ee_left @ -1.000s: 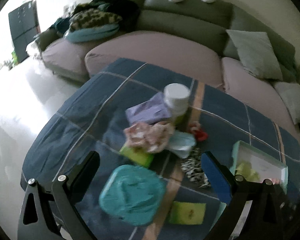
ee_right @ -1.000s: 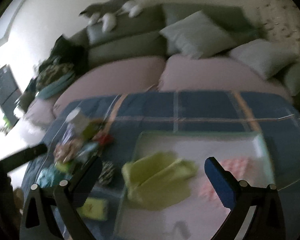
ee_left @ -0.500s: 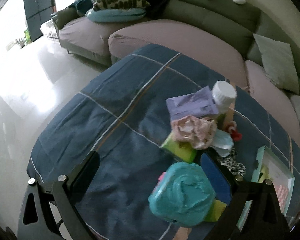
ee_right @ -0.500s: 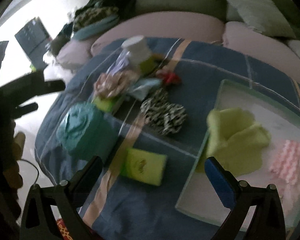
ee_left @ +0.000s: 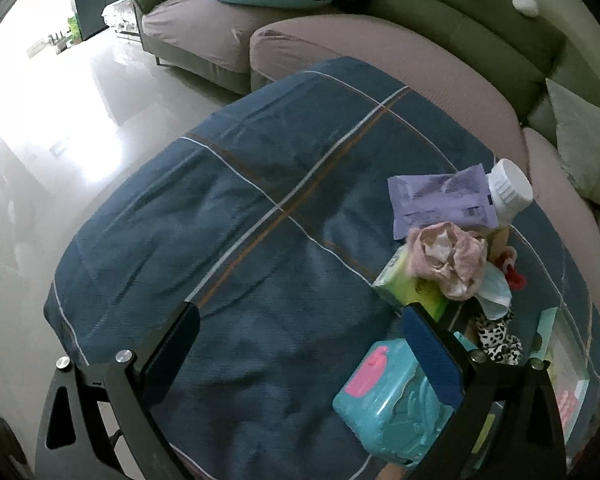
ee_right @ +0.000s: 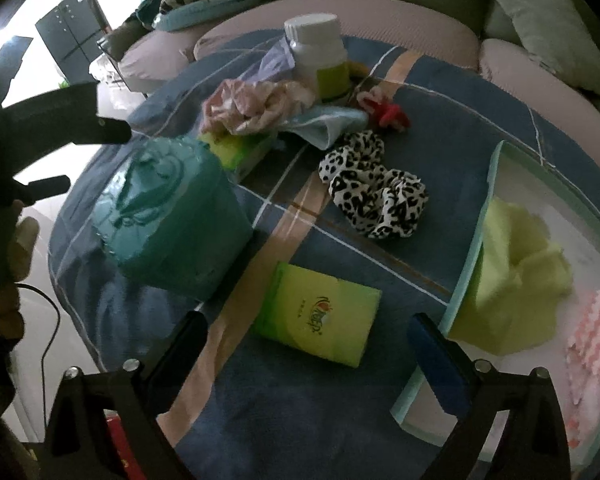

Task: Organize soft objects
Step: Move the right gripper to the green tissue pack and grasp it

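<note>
Checked blue cloth (ee_right: 284,412) covers the tabletop, a grey sofa (ee_left: 440,60) curving behind it. Lowest in the right wrist view, the right claw (ee_right: 306,344) stands spread and empty, the green tissue pack (ee_right: 320,316) lying between its fingers. Left of that sits the teal wipes pack (ee_right: 168,216); at the right edge the tray (ee_right: 476,236) already holds a yellow cloth (ee_right: 516,276) and a pink patterned piece (ee_right: 592,340). Further up lies the leopard scrunchie (ee_right: 374,196), well apart from the tray, then the pink crumpled fabric (ee_right: 256,104) and a white-capped bottle (ee_right: 320,60).

The left claw (ee_left: 300,356), also spread and holding nothing, hovers over bare cloth at lower centre of its view.

Judging by the layout, the scrunchie is probably next: come down over one bunched fold, pinch the fabric rather than the cloth beneath, and lift clear before crossing the tray rim.
</note>
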